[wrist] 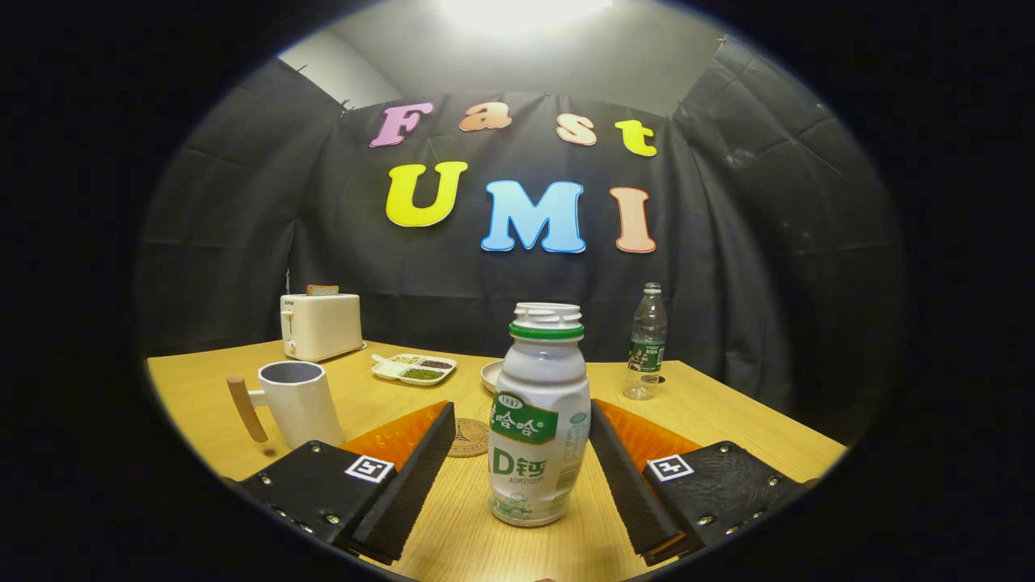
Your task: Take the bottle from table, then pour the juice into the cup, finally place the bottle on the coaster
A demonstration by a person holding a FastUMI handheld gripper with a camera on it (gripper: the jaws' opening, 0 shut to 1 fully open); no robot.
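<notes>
Two bottles [539, 420] [647, 343], one cup [297, 402], one coaster [469, 437], one toaster [320, 324], perhaps two dishes [414, 368] [491, 375].

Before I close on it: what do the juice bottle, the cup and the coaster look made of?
Juice bottle, between the open jaws: cloudy, slightly glossy plastic with a printed label. Cup: matte white, likely ceramic, with a wood-looking handle. Coaster: pale, engraved, probably wood or cork.

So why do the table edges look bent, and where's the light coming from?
Gripper view: fisheye distortion bows the table; a bright overhead lamp blows out, leaving corners dark; the bottle stands sharp between the open gripper fingers, untouched.
</notes>
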